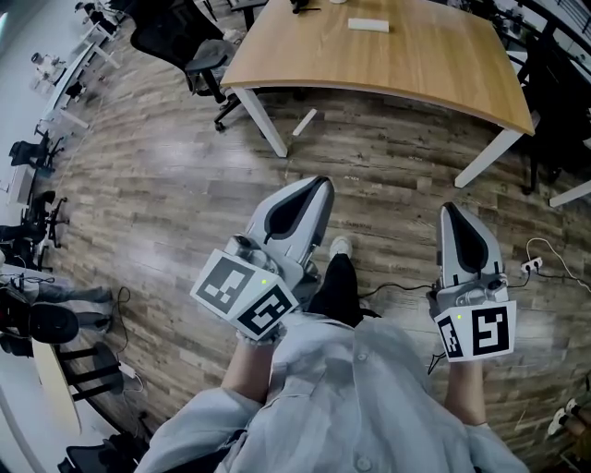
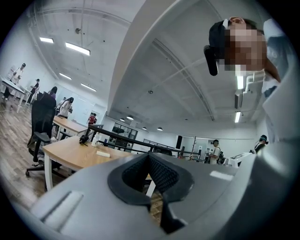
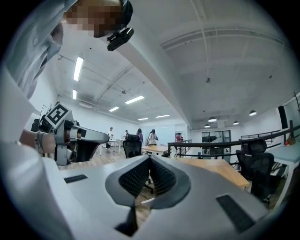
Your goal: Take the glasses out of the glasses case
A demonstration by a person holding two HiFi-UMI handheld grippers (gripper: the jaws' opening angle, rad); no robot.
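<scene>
A small white oblong thing [image 1: 368,25], possibly the glasses case, lies on the far wooden table [image 1: 406,65]; it also shows in the left gripper view [image 2: 103,153]. No glasses are visible. Both grippers are held level at waist height, well short of the table. My left gripper [image 1: 319,189] has its jaws closed together with nothing between them [image 2: 149,157]. My right gripper [image 1: 454,214] is likewise shut and empty [image 3: 150,159]. The left gripper [image 3: 70,136] appears at the left of the right gripper view.
A dark item [image 1: 305,7] sits at the table's far edge. Black office chairs [image 1: 199,51] stand to the left of the table, on the wood floor [image 1: 166,185]. Cables and a power strip [image 1: 531,266] lie on the floor at the right. Other people stand in the distance.
</scene>
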